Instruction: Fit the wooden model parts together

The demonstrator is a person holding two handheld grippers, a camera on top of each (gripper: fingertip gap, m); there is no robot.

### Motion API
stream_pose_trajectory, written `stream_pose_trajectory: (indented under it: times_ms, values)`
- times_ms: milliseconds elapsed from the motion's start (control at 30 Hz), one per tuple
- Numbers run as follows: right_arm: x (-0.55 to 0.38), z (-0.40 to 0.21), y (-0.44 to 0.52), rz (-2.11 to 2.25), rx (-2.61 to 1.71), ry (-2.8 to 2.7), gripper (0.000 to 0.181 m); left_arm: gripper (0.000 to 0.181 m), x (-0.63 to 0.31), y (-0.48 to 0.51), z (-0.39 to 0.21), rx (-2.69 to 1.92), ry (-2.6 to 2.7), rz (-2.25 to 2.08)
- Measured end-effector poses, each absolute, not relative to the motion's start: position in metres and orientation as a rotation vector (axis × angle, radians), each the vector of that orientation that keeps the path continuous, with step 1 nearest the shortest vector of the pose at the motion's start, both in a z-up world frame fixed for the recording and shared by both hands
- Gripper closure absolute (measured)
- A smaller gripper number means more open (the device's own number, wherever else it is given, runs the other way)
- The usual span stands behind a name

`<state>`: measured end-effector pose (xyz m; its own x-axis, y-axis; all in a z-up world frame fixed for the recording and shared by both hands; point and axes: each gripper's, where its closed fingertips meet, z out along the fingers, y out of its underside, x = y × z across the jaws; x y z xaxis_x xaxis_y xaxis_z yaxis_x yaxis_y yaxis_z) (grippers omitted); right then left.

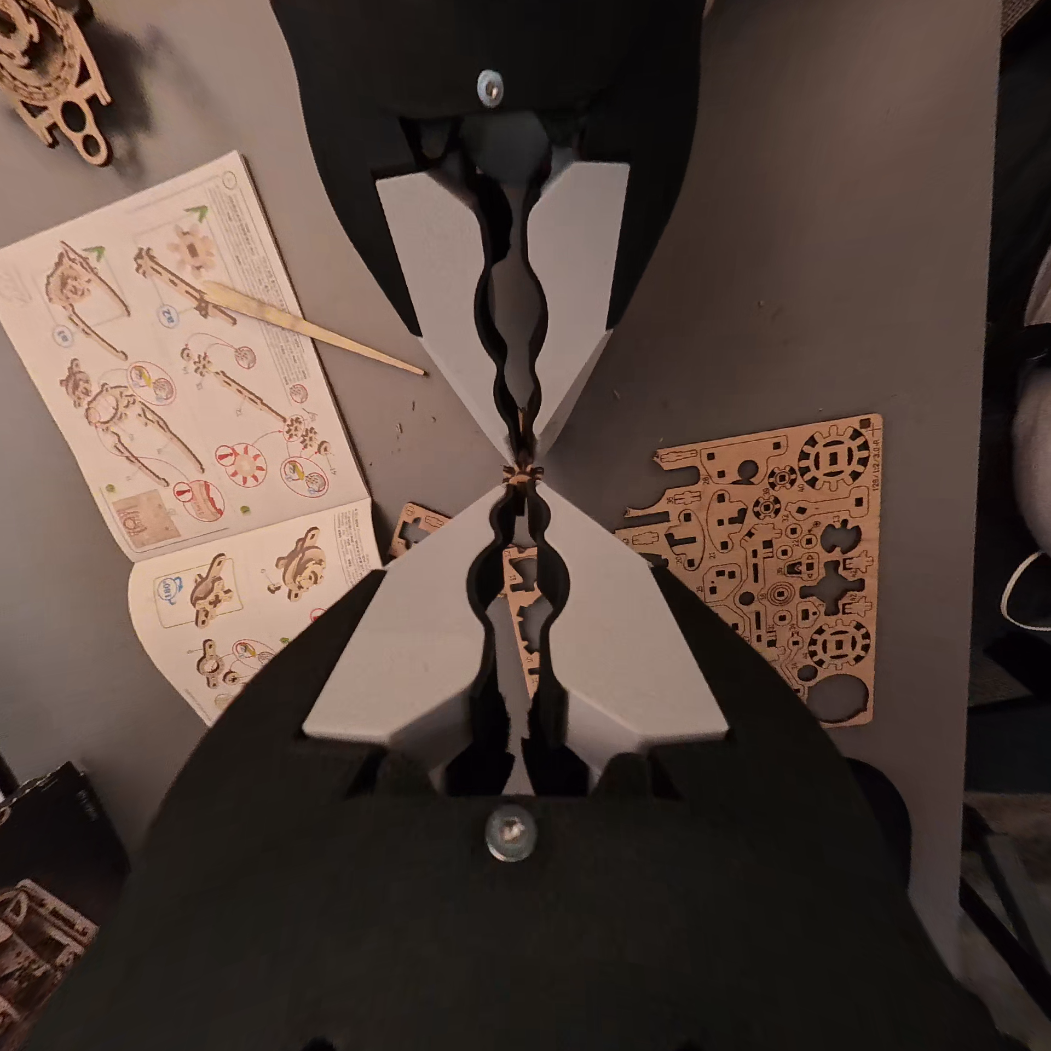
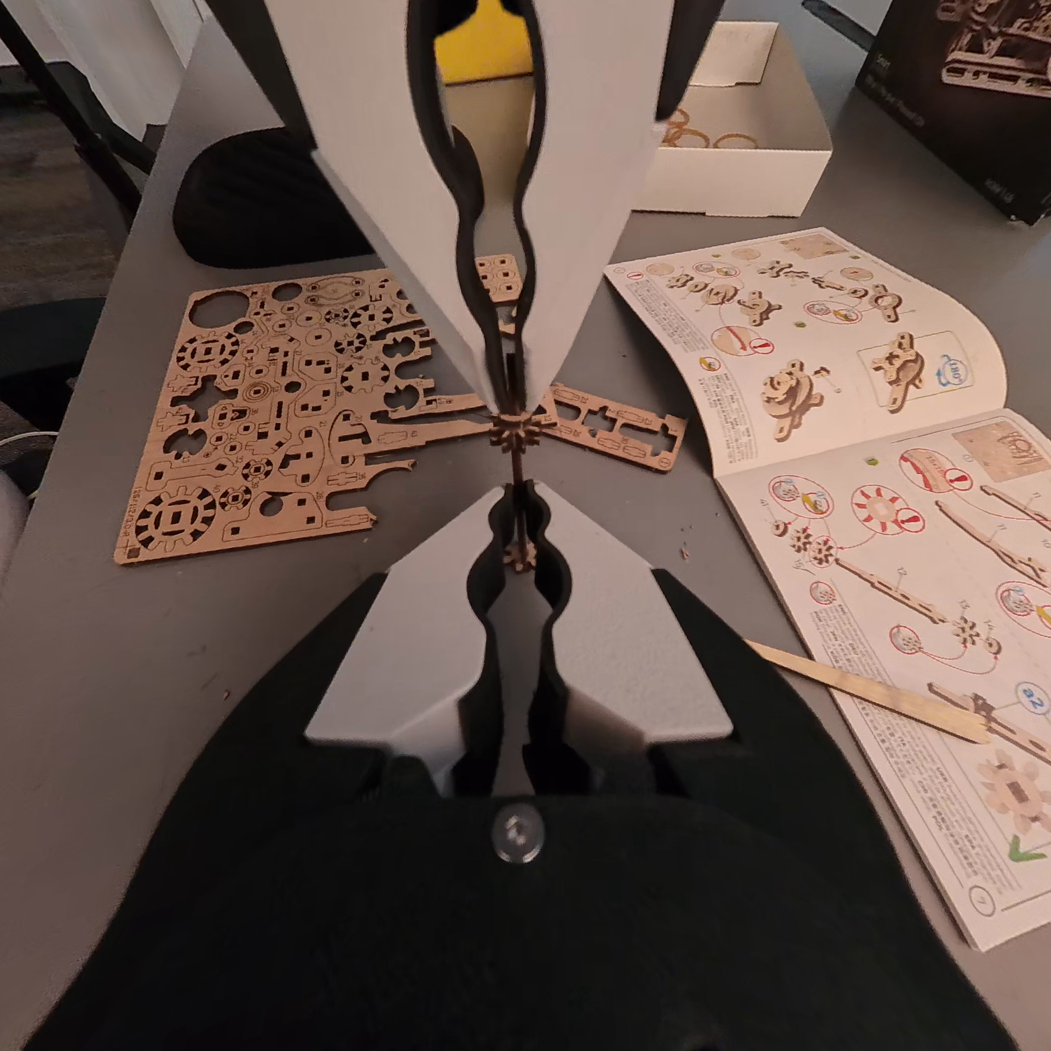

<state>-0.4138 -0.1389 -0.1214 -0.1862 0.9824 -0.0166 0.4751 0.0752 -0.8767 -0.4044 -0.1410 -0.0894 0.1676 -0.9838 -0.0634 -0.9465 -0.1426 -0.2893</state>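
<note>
Our left tongs and right tongs meet tip to tip, both clamped on a small toothed wooden gear-and-shaft piece above the grey counter.

On the surface, seen from the right wrist view, the parts sheet lies left and the open booklet right. A stick rests on the booklet's near page. Behind the booklet stands a box with rings in it.
</note>
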Motion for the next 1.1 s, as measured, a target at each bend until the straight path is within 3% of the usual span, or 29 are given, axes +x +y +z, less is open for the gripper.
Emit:
stream_pose_trajectory:
  times_ms: [133,1100]
  values:
    - [-0.413,-0.122,-0.137,1.043,-1.465,-1.726,0.18,0.174,-0.402,-0.138,-0.081,-2.16,1.835,-0.196]
    - [-0.414,-0.106,-0.135,1.135,-1.399,-1.649,0.18,0.179,-0.404,-0.138,-0.075,-2.095,1.75,-0.348]
